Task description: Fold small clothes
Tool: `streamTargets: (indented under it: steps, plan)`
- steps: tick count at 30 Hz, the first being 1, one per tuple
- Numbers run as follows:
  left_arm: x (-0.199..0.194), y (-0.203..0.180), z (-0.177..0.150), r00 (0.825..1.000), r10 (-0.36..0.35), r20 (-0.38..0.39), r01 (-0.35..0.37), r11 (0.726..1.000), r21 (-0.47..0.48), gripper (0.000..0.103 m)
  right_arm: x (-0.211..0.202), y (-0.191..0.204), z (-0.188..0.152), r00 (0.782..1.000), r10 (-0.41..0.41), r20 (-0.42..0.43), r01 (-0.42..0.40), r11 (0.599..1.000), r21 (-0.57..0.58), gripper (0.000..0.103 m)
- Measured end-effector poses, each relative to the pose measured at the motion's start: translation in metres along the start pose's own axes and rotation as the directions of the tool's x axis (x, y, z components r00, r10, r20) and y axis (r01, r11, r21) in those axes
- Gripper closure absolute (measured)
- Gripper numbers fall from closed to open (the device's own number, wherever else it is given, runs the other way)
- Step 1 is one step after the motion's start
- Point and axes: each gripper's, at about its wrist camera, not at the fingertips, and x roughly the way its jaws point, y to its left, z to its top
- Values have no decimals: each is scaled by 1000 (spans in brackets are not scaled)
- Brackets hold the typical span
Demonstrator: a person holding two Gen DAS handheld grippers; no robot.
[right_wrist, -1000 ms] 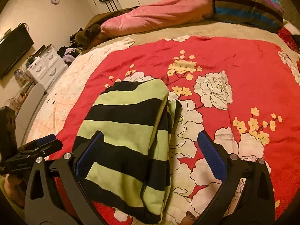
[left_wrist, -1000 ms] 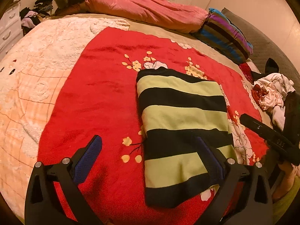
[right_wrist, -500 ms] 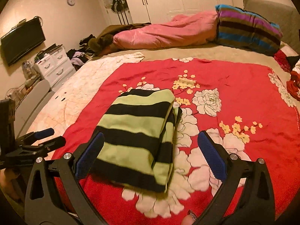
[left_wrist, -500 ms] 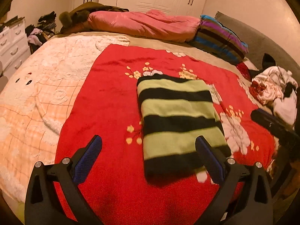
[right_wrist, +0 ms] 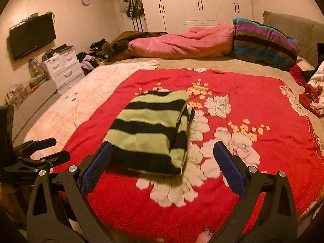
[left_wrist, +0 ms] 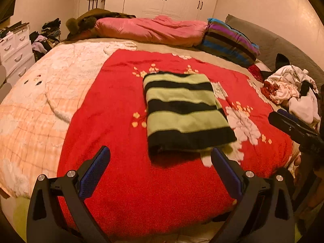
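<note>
A folded garment with green and black stripes (left_wrist: 182,111) lies flat on the red flowered blanket (left_wrist: 113,105); it also shows in the right wrist view (right_wrist: 149,129). My left gripper (left_wrist: 160,174) is open and empty, held back near the bed's front edge, apart from the garment. My right gripper (right_wrist: 162,166) is open and empty, also drawn back in front of the garment. The right gripper shows at the right edge of the left wrist view (left_wrist: 293,127), and the left gripper at the left edge of the right wrist view (right_wrist: 40,151).
A pile of unfolded clothes (left_wrist: 291,89) lies at the bed's right side. A pink duvet (left_wrist: 149,30) and a striped pillow (left_wrist: 228,40) lie at the far end. White drawers (right_wrist: 62,66) and a wall television (right_wrist: 32,34) stand to the left.
Both grippers have pulled back and up from the folded garment, which now looks smaller and farther away. The garment has stayed in place.
</note>
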Motion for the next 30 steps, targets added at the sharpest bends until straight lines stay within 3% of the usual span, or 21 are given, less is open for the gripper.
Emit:
streamTargets:
  steps: [3,10,30]
  plan:
    - [12,4,-8,999,6,-51,-7,1000,-16,4,3,4,-15,999,-10,-32,10,1000,3,9]
    - [32,4,-17,996,5,-93,-6,1000,-10,4,27,11,-45,991,-53,-124,52,999,-16,9]
    - [39,5,-18,991,51,-120,-53,998,-15,4,34,8,-50,988,-66,-139,67,998,4,9]
